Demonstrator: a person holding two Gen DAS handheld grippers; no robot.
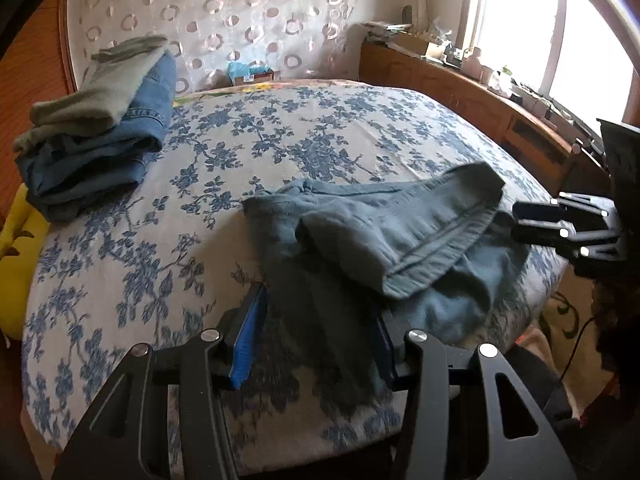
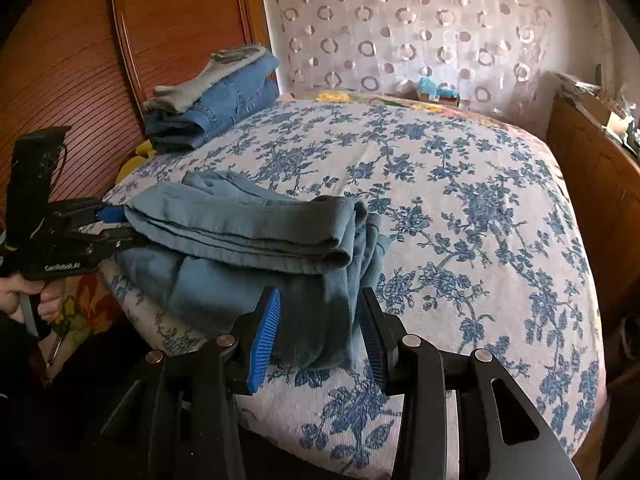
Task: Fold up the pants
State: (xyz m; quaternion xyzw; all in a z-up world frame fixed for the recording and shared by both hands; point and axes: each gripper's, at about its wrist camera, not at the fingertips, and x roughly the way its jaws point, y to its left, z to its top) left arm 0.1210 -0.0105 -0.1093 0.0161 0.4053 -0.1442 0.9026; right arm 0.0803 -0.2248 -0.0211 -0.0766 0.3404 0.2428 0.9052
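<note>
Blue-grey pants [image 1: 372, 240] lie bunched in loose layers near the front edge of the bed, also seen in the right wrist view [image 2: 240, 228]. My left gripper [image 1: 320, 312] stands open over the pants' near left part, with cloth lying loose between its blue pads [image 1: 250, 336]. My right gripper [image 2: 320, 296] is open too, and a hanging fold of the pants sits between its pads [image 2: 264, 336] without being pressed. Each view shows the other gripper at the pile's side: the right gripper [image 1: 516, 222] and the left gripper [image 2: 120, 224], the latter held by a hand [image 2: 24, 300].
The bed cover [image 1: 280, 140] is white with blue flowers. A stack of folded jeans and a grey-green garment [image 1: 100, 132] sits at the far left corner. A yellow object [image 1: 16, 260] lies beside the bed. A wooden cabinet [image 1: 460, 92] runs along the right under a window.
</note>
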